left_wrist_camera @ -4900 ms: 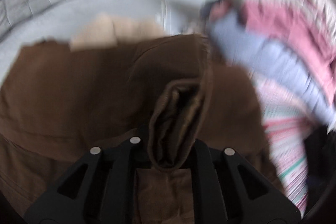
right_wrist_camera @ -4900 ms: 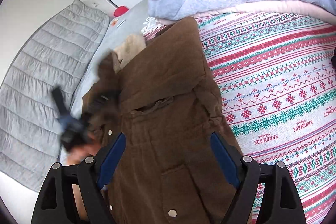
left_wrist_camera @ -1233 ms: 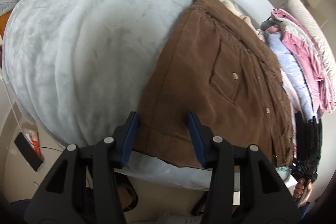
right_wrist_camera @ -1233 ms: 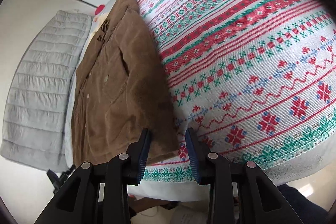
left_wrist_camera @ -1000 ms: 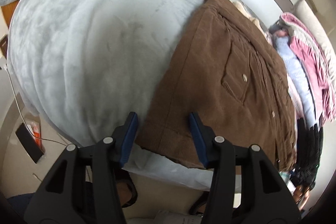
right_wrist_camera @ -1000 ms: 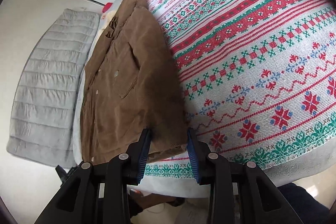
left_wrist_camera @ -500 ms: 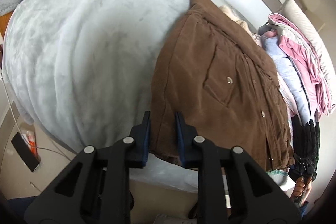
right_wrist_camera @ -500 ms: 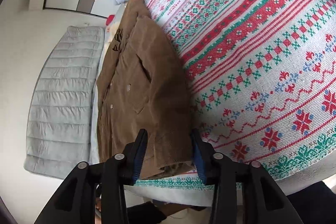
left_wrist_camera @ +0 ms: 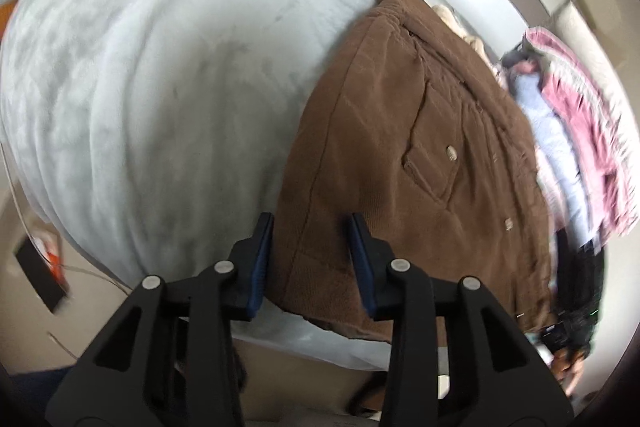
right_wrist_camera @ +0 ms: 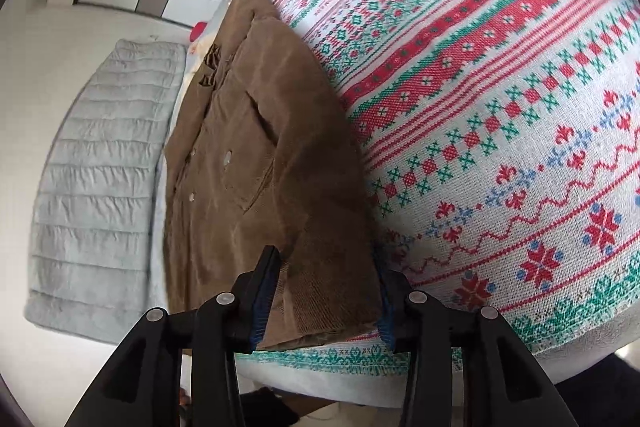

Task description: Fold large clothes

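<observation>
Bedroom, left wrist view: pale grey blanket (left_wrist_camera: 140, 87) covers bed; 1 brown corduroy jacket (left_wrist_camera: 400, 155) lies flat near bed edge, sides seemingly folded in; left gripper (left_wrist_camera: 310, 259) has just been opening, fingers released, straddling hem corner without pressing. Right wrist view: jacket beside patterned red-green bedspread (right_wrist_camera: 500, 107); right gripper (right_wrist_camera: 326, 291) astride other hem corner, grasp uncertain, cannot tell. Judgement: lengthwise fold remains; 2 grippers, 1 garment.
</observation>
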Tool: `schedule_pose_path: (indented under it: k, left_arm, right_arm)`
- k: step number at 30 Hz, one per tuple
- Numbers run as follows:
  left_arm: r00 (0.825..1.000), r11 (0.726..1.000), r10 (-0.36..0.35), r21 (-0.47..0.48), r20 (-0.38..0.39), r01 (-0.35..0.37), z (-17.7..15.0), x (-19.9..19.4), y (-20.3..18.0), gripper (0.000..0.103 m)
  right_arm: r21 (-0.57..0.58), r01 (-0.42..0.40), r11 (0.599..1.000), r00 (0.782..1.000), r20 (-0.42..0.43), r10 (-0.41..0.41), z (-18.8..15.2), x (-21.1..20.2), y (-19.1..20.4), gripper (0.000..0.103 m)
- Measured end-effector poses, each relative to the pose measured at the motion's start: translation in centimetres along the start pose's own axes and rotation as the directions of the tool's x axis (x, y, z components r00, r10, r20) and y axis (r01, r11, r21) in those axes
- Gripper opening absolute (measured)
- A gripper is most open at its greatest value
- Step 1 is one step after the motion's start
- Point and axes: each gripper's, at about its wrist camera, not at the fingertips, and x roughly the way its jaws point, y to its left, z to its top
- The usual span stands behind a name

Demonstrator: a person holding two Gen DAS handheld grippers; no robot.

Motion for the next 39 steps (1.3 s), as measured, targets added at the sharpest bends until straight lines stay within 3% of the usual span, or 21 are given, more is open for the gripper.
schedule_pose_path:
  k: [3, 5, 6, 8, 9, 10, 11, 12, 13, 16, 21, 28, 34, 39]
  left_arm:
    - [0.998, 0.996, 0.057, 0.067, 0.018, -0.058, -0.4, 0.1, -1.1, 0.039]
    - [0.999, 0.998, 0.035, 0.061, 0.013, -0.035, -0.5, 0.3, -1.2, 0.052]
    - [1.000, 0.999, -0.001, 0.054, 0.012, 0.000, -0.5, 0.4, -1.2, 0.063]
    - [1.000, 0.996, 0.022, 0.086, 0.012, -0.023, -0.6, 0.6, -1.8, 0.063]
    - [0.999, 0.992, 0.045, 0.113, 0.018, -0.047, -0.7, 0.7, -2.2, 0.051]
    - [0.998, 0.989, 0.063, 0.131, 0.024, -0.065, -0.7, 0.7, -2.4, 0.032]
    - [0.998, 0.989, 0.053, 0.135, 0.022, -0.055, -0.6, 0.7, -2.4, 0.029]
    - [0.999, 0.993, 0.031, 0.113, 0.022, -0.033, -0.5, 0.4, -2.1, 0.025]
    - [0.999, 0.995, 0.018, 0.097, 0.027, -0.020, -0.4, 0.2, -2.0, 0.023]
    - [0.997, 0.995, 0.007, 0.100, 0.076, -0.014, -0.1, -1.3, -2.1, 0.019]
    - [0.987, 0.980, 0.080, 0.169, 0.142, -0.104, 1.5, -3.9, -4.6, 0.017]
    - [0.975, 0.982, 0.060, 0.165, 0.212, -0.096, 1.9, -8.8, -5.9, 0.016]
    - [0.960, 0.987, 0.015, 0.151, 0.280, -0.060, 0.8, -13.0, -5.6, 0.015]
    - [0.945, 0.988, -0.080, 0.151, 0.316, 0.033, -1.7, -18.0, -4.5, 0.015]
  right_arm:
    - [-0.024, 0.009, 1.000, 1.000, 0.006, -0.009, 0.0, -0.2, 0.1, 0.042]
    - [-0.024, 0.006, 1.000, 1.000, 0.007, -0.006, -0.1, -0.2, 0.2, 0.042]
    - [-0.015, 0.001, 1.000, 1.000, 0.008, -0.001, -0.1, -0.2, 0.1, 0.042]
    - [0.001, 0.009, 1.000, 1.000, 0.010, -0.009, -0.1, 0.0, 0.1, 0.043]
    - [-0.008, 0.020, 1.000, 1.000, 0.010, -0.020, -0.2, 0.0, 0.2, 0.043]
    - [-0.025, 0.026, 0.999, 1.000, 0.013, -0.026, -0.2, 0.0, 0.4, 0.041]
    - [-0.052, 0.037, 0.998, 0.999, 0.018, -0.036, -0.3, 0.0, 0.8, 0.034]
    - [-0.078, 0.040, 0.996, 0.999, 0.021, -0.039, -0.3, 0.0, 1.2, 0.012]
    - [-0.085, 0.032, 0.996, 0.999, 0.023, -0.030, -0.3, -0.1, 1.3, 0.012]
    - [-0.121, 0.010, 0.993, 0.998, 0.065, -0.002, -0.2, -1.4, 2.0, 0.010]
    - [-0.166, -0.064, 0.984, 0.989, 0.124, 0.085, 0.5, -4.0, 4.2, 0.009]
    - [-0.244, -0.110, 0.964, 0.966, 0.202, 0.161, -0.2, -9.5, 8.6, 0.007]
    - [-0.320, -0.122, 0.939, 0.949, 0.239, 0.205, -2.0, -14.7, 10.9, 0.007]
    - [-0.365, -0.168, 0.916, 0.925, 0.264, 0.275, -5.2, -19.3, 11.7, 0.007]
